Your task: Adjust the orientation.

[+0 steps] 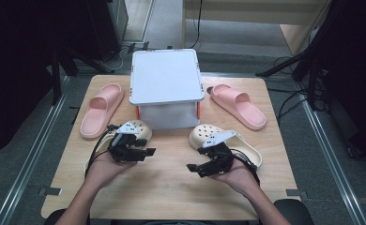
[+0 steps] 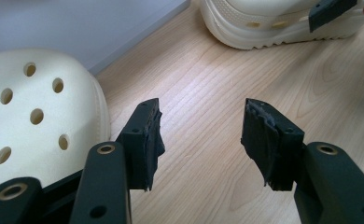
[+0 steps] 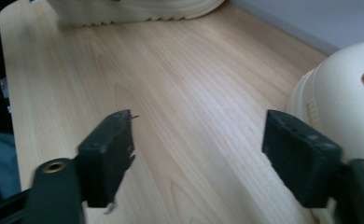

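Two cream perforated clogs lie in front of a white lidded box (image 1: 167, 84). The left clog (image 1: 136, 130) is beside my left gripper (image 1: 146, 153), and the right clog (image 1: 204, 135) sits behind my right gripper (image 1: 193, 168). Both grippers hover low over the wooden table (image 1: 171, 187), jaws pointing toward each other. In the left gripper view the gripper (image 2: 201, 123) stands open over bare wood, with the near clog (image 2: 35, 116) at its left and the far clog (image 2: 273, 23) ahead. In the right gripper view the gripper (image 3: 201, 135) is open and holds nothing, its clog (image 3: 348, 93) close by the right jaw.
A pink slipper (image 1: 101, 110) lies left of the box and another pink slipper (image 1: 240, 105) to its right. The box wall (image 2: 77, 23) rises just behind the clogs. Bare wood stretches between the two grippers. Dark stands and cables surround the table.
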